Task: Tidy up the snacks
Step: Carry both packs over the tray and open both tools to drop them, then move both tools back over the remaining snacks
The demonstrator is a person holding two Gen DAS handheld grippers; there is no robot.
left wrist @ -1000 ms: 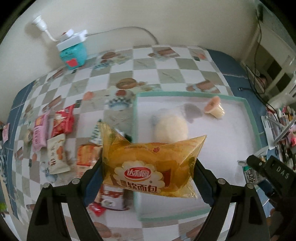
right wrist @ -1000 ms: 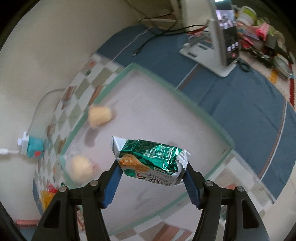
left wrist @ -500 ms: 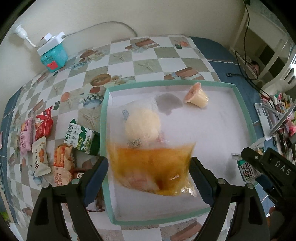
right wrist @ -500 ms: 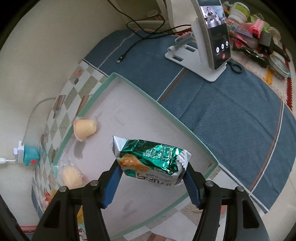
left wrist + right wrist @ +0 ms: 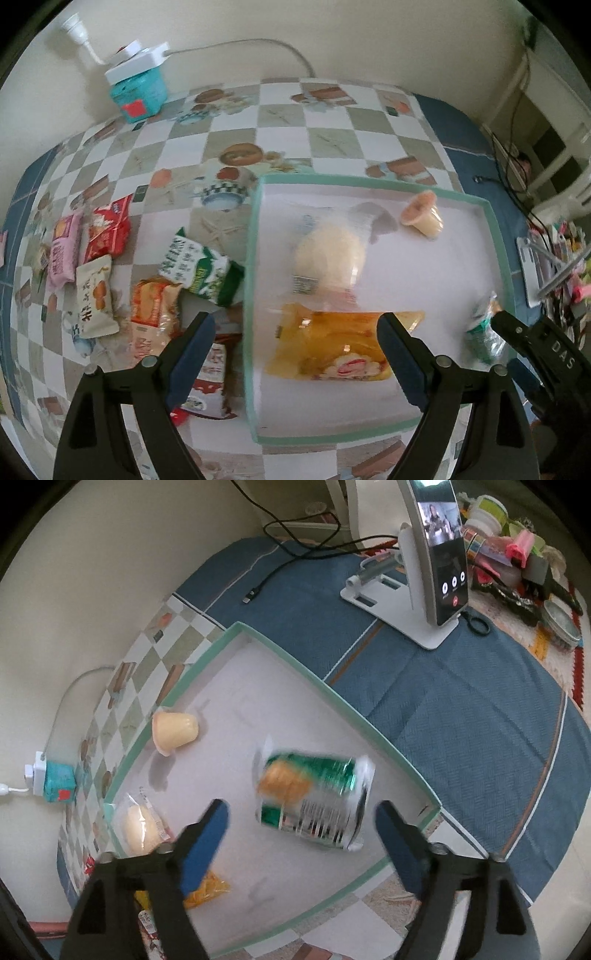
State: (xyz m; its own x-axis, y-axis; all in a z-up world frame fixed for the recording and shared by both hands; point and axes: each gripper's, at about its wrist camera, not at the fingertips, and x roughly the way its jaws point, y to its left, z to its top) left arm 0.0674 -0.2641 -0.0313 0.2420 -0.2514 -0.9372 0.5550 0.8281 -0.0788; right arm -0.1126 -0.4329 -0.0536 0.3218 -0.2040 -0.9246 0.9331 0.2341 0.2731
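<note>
A shallow white tray with a teal rim point(image 5: 255, 236) point(image 5: 347, 705) lies on the checked cloth. Inside it rest a yellow bread packet point(image 5: 332, 343) point(image 5: 207, 888), a clear-wrapped pale bun point(image 5: 330, 254) point(image 5: 138, 825) and a jelly cup point(image 5: 424, 218) point(image 5: 175, 731). My left gripper point(image 5: 297, 350) hangs open above the tray's near left corner, nothing between its fingers. My right gripper point(image 5: 301, 840) has its jaws opening; a green foil snack packet point(image 5: 314, 797) point(image 5: 484, 332) is blurred below them, free of the pads.
Several loose snack packets point(image 5: 147, 280) lie left of the tray. A teal power strip block point(image 5: 136, 88) sits by the wall. A phone on a white stand point(image 5: 436, 554), cables point(image 5: 295, 550) and clutter occupy the blue cloth to the right.
The left gripper let go of the yellow bread packet, which now lies in the tray. The right jaws spread and the green foil packet dropped from between them into the tray.
</note>
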